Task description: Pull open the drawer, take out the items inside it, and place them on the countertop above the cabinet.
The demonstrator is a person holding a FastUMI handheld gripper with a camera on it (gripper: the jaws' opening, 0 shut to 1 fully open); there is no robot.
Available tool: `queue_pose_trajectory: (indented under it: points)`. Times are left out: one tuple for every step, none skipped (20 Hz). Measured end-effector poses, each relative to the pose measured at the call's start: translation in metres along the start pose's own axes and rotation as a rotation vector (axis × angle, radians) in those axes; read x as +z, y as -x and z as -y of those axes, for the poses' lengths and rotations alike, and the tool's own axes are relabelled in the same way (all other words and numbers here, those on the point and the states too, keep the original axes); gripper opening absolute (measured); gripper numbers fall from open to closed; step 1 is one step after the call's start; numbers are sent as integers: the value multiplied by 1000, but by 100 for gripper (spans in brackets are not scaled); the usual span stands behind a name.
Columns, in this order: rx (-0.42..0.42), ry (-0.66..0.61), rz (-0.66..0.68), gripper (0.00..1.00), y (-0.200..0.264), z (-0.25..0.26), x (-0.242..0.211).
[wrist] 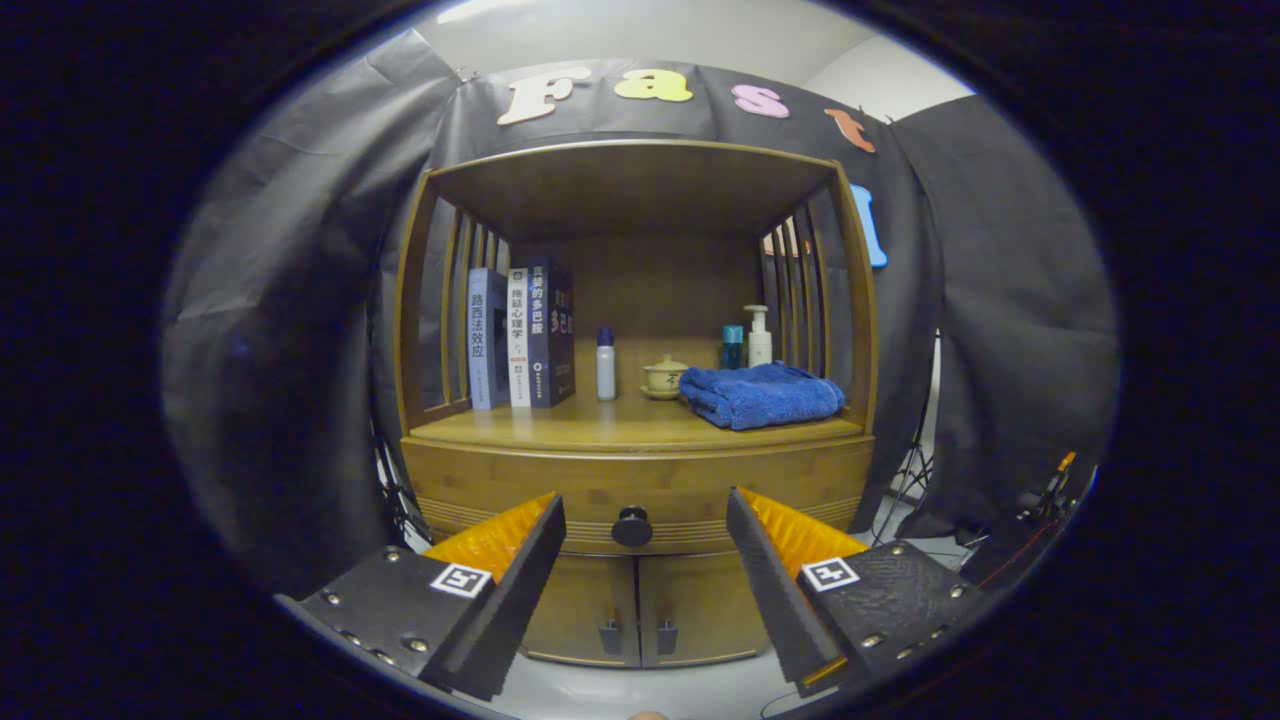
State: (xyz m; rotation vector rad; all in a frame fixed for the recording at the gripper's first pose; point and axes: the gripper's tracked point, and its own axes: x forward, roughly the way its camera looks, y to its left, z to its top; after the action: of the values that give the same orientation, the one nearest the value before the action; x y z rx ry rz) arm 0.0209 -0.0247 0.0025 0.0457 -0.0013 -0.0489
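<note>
The gripper (pixel 640 520) has its jaws spread wide and holding nothing, and the round dark knob (pixel 632 526) of the closed drawer (pixel 640 487) sits between them, a little beyond their tips and not touched. Above the drawer and beyond the jaws, the counter (pixel 600 428) of the wooden cabinet (pixel 640 200) carries upright books (pixel 520 335) ahead of the left jaw, a small white bottle with a blue cap (pixel 606 364), a lidded teacup on a saucer (pixel 664 377), and a folded blue towel (pixel 762 394) ahead of the right jaw. Behind the towel stand a teal bottle (pixel 733 346) and a white pump bottle (pixel 759 336); below the drawer, between the jaws, are two closed cabinet doors (pixel 640 610).
</note>
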Motion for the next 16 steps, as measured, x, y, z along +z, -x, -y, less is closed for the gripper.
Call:
queue_pose_trajectory:
  points:
    - [-2, 0, 2, 97, -5, 1, 1]
    - [-5, 2, -1, 97, -11, 2, -1]
    - [-6, 5, -8, 97, -17, 1, -3]
    - [-5, 9, -16, 97, -24, 1, -6]
    - [-9, 12, -22, 97, -31, 1, -9]
    - [-12, 14, -27, 97, -39, 1, -14]
    - [-9, 12, -30, 97, -48, -2, -19]
    - [-10, 9, -41, 97, -57, -4, -26]
    - [-10, 6, -61, 97, -66, -6, -36]
    - [-6, 2, -83, 97, -75, -9, -46]
    - [-3, -1, -100, 97, -82, -12, -54]
    - [-8, -1, -123, 97, -89, -12, -63]
    - [-18, -4, -138, 97, -95, -9, -69]
    - [-17, -17, -143, 98, -100, -11, -73]
    - [-7, -33, -156, 98, -104, -15, -77]
    - [-2, -38, -171, 98, -108, -17, -82]
